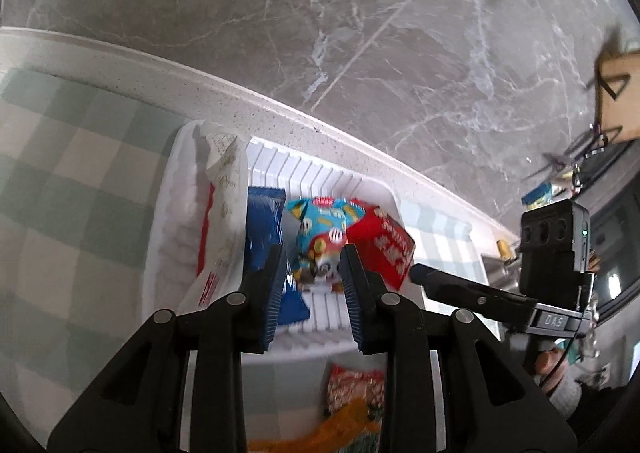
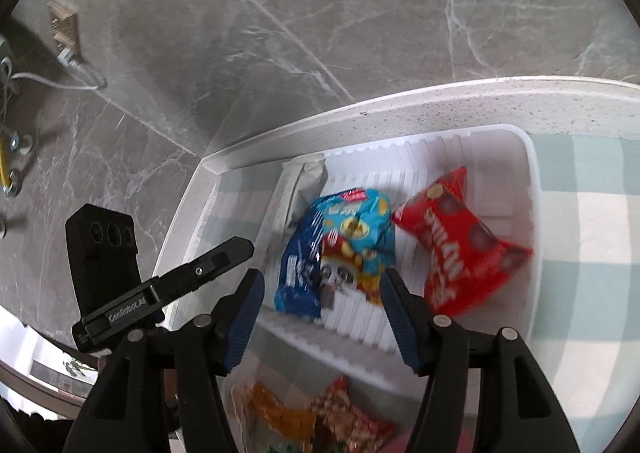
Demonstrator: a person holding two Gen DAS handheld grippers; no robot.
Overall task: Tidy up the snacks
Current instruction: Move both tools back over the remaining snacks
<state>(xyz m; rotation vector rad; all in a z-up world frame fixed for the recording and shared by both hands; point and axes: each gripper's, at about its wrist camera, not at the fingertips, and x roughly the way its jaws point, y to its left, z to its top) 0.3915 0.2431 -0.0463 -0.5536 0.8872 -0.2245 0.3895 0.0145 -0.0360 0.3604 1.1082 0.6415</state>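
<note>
A white ribbed plastic basket [image 1: 320, 173] [image 2: 528, 189] holds several snack packs: a white and red bag [image 1: 224, 209], a dark blue pack [image 1: 262, 229] [image 2: 298, 273], a light blue cartoon pack [image 1: 320, 229] [image 2: 356, 229] and a red pack [image 1: 384, 245] [image 2: 456, 237]. My left gripper [image 1: 312, 293] is open and empty, just above the basket's near part. My right gripper [image 2: 320, 317] is open and empty, over the basket's near edge. More orange and red packs [image 1: 352, 397] [image 2: 320, 417] lie on the cloth below the grippers.
The basket stands on a green and white checked cloth [image 1: 72, 189] [image 2: 592, 253] against a speckled counter rim [image 1: 320, 125] and a grey marble wall [image 1: 360, 13]. A socket with a cable [image 2: 66, 37] is on the wall. The other gripper's body [image 1: 552, 265] [image 2: 108, 261] shows at each view's side.
</note>
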